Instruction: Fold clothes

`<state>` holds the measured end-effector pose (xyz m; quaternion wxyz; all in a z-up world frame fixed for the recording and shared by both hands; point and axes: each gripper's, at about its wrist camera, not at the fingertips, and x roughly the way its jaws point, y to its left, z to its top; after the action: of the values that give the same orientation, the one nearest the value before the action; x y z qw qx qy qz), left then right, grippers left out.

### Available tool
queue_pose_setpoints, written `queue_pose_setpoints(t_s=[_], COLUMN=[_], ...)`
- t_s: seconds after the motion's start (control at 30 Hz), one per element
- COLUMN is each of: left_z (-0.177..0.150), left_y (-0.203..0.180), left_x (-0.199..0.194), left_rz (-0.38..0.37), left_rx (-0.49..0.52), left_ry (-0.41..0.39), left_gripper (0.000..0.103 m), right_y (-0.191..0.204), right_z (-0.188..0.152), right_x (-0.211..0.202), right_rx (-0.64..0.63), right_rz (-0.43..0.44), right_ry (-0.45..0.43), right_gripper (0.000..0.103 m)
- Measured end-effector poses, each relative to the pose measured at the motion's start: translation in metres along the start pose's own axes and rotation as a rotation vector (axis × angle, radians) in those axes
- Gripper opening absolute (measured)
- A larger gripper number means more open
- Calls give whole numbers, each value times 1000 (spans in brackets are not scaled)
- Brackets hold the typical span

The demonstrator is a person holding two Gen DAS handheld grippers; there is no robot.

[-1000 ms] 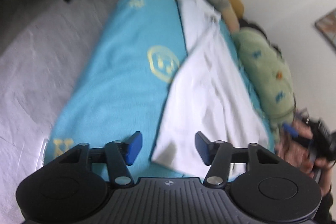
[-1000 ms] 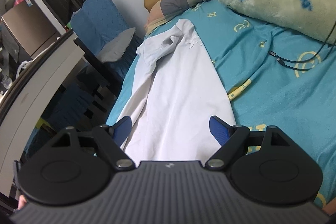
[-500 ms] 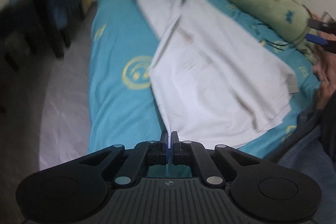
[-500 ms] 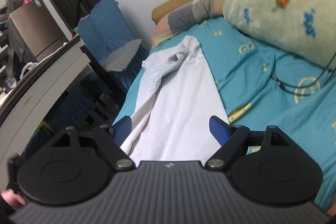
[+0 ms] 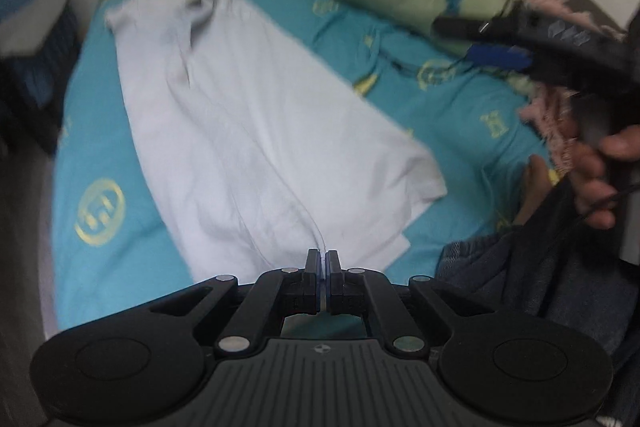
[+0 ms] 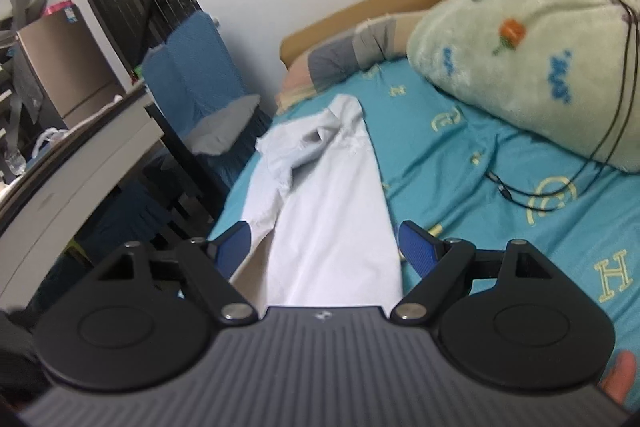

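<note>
Within the last second the left claw (image 5: 322, 263) had closed on the shirt (image 5: 256, 131) hem nearest it, lifting a ridge; right claw (image 6: 324, 247) hung open above the shirt, so a fold appeared under way.

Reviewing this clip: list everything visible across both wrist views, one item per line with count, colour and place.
white shirt: one, white, spread lengthwise on the bed
bedsheet: one, turquoise with yellow logos, covering the bed
blanket: one, pale green with small prints, bundled along the wall side
pillow: one, grey and beige blocks, at the head of the bed
cable: one, black, trailing from the blanket onto the sheet
chair: one, blue, beside the bed
cardboard box: one, brown, far left
left gripper: black, blue pads, shut on the shirt's near hem
right gripper: black, blue pads, open above the shirt
hand: one, holding the right gripper's handle
</note>
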<state>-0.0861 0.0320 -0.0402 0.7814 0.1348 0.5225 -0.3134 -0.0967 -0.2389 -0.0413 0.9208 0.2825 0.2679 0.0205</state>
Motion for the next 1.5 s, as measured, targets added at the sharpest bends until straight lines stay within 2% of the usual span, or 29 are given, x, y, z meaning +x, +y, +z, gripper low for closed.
queue_pose_setpoints(t_s=[0.07,0.1,0.17,0.2,0.23,0.3,0.37,0.57,0.67,0.77,0.83,0.9,0.97,1.0,1.03,1.07,1.1,1.17,1.2,1.23,1.33,1.4,1.47,1.5], left_z=[-3,-4,-2,-1,-1,-1,-4,-20,-23,-22,-20,-21,-22,-22,-22,-22,-22,-22,-22,-21,-18,-15,-13,-11], left_y=[14,24,42,51,60,80,100,149,156,152,147,141,135,132,129,128,127,128,128,128,124,118,110,106], left_x=[22,27,28,27,24,19,20,49,61,69,68,67,66,65,62,60,59,59,60,61,64,63,61,60], left_rz=[-49,-61,-72,-78,-80,-64,-19,123,111,91,64,36,11,6,32,47,51,57,61,68,60,54,60,76], left_rx=[-107,-171,-285,-337,-389,-492,-585,-840,-871,-848,-820,-794,-771,-759,-744,-735,-734,-742,-745,-744,-713,-675,-625,-601], left_ry=[84,108,99,87,69,28,14,73,92,100,97,99,111,112,99,95,98,112,120,134,161,171,181,184], left_gripper=[8,15,37,56,70,78,81,82,82,77,72,64,52,44,33,31,30,31,35,44,54,54,47,38], right_y=[-9,-14,-24,-28,-32,-35,-39,-58,-62,-63,-64,-63,-56,-51,-48,-45,-42,-35,-31,-26,-20,-19,-9,-4], right_z=[-2,-3,-5,-6,-8,-10,-12,-23,-31,-39,-44,-51,-56,-57,-58,-60,-62,-64,-64,-65,-69,-71,-75,-78], right_x=[7,11,18,22,26,34,41,74,86,93,97,100,97,95,94,93,93,91,90,90,92,93,91,90], right_rx=[45,67,112,134,149,165,179,218,245,285,312,343,314,287,262,238,213,156,122,88,51,64,-2,-40], right_rz=[24,35,59,71,69,32,-8,-118,-97,-41,-3,44,72,73,55,33,11,-33,-55,-77,-85,-30,-20,-19], right_ry=[59,88,146,176,200,218,232,316,366,415,447,489,522,531,543,555,567,577,571,565,592,628,645,651], right_gripper=[83,83,83,83,83,83,83,83,82,84,69,66,61,56,41,34,30,31,31,32,33,33,33,33])
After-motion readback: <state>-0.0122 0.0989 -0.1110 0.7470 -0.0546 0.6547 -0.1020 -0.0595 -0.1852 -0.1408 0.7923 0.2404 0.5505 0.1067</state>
